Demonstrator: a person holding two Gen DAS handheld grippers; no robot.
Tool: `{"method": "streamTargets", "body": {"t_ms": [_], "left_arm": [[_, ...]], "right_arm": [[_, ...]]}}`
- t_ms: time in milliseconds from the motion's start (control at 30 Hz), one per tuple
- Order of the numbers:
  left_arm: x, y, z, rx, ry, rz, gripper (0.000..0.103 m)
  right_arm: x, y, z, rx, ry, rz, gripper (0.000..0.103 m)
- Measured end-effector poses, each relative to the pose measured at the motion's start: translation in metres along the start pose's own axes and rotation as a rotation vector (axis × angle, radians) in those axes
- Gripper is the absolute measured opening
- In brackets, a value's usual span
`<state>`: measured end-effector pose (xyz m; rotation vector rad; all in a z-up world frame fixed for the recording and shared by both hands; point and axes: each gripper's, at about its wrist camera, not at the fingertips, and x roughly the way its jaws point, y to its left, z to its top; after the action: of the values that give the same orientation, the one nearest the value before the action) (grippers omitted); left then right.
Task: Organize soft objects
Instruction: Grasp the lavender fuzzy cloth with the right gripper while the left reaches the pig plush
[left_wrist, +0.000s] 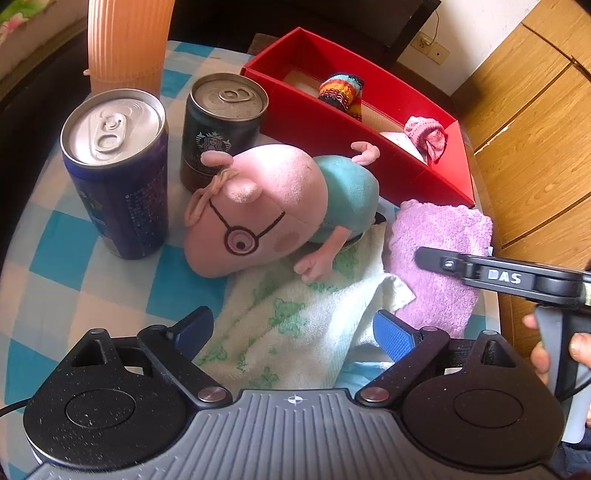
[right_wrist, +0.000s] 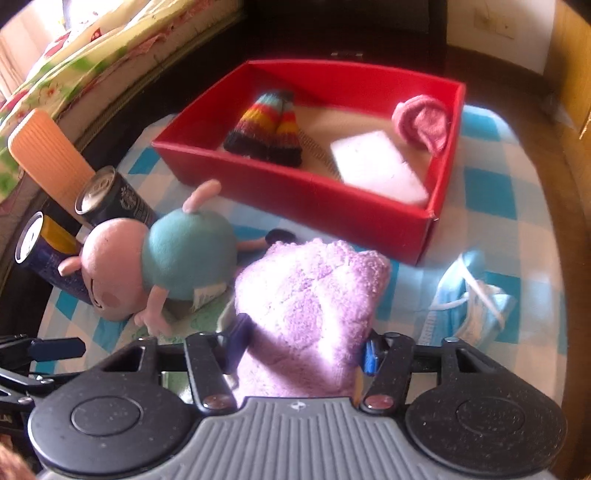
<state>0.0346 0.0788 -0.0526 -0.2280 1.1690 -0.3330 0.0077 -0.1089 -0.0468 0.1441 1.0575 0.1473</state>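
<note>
Right gripper (right_wrist: 301, 341) fingers pinching fluffy, folded lilac towel (right_wrist: 310, 295), sunlit

The fluffy lilac folded towel (right_wrist: 306, 314) covers most of my right tongs' blue pads (right_wrist: 370, 354). The ribbed orange plastic tumbler (left_wrist: 127, 40) runs off the top edge. My plush pink pig (left_wrist: 255, 206) hides part of the white green-printed cloth (left_wrist: 291, 325).

- 2 cans: blue can (left_wrist: 116, 177), dark can (left_wrist: 221, 129)
- 1 pig plush (left_wrist: 266, 210)
- 2 towels: purple towel (right_wrist: 306, 310), white-green towel (left_wrist: 295, 325)
- 1 red box (right_wrist: 314, 206)
- 1 striped sock pair (right_wrist: 269, 125)
- 1 pink sock (right_wrist: 424, 122)
- 1 face mask (right_wrist: 469, 299)
</note>
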Motion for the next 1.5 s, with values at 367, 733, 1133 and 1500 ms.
{"method": "streamTargets", "body": {"t_ms": [367, 733, 1133, 1500], "left_arm": [[0.005, -0.005, -0.004, 0.014, 0.023, -0.014, 0.090], [0.007, -0.004, -0.005, 0.010, 0.035, -0.017, 0.091], [-0.018, -0.004, 0.018, 0.034, -0.070, 0.021, 0.091], [0.030, -0.096, 0.089, 0.529, 0.048, 0.214, 0.097]], "right_arm": [[-0.039, -0.032, -0.007, 0.081, -0.028, 0.057, 0.009], [-0.027, -0.026, -0.009, 0.139, 0.043, 0.161, 0.007], [0.008, -0.024, -0.008, 0.185, 0.084, 0.223, 0.000], [-0.021, -0.050, -0.018, 0.222, 0.028, 0.367, 0.000]]}}
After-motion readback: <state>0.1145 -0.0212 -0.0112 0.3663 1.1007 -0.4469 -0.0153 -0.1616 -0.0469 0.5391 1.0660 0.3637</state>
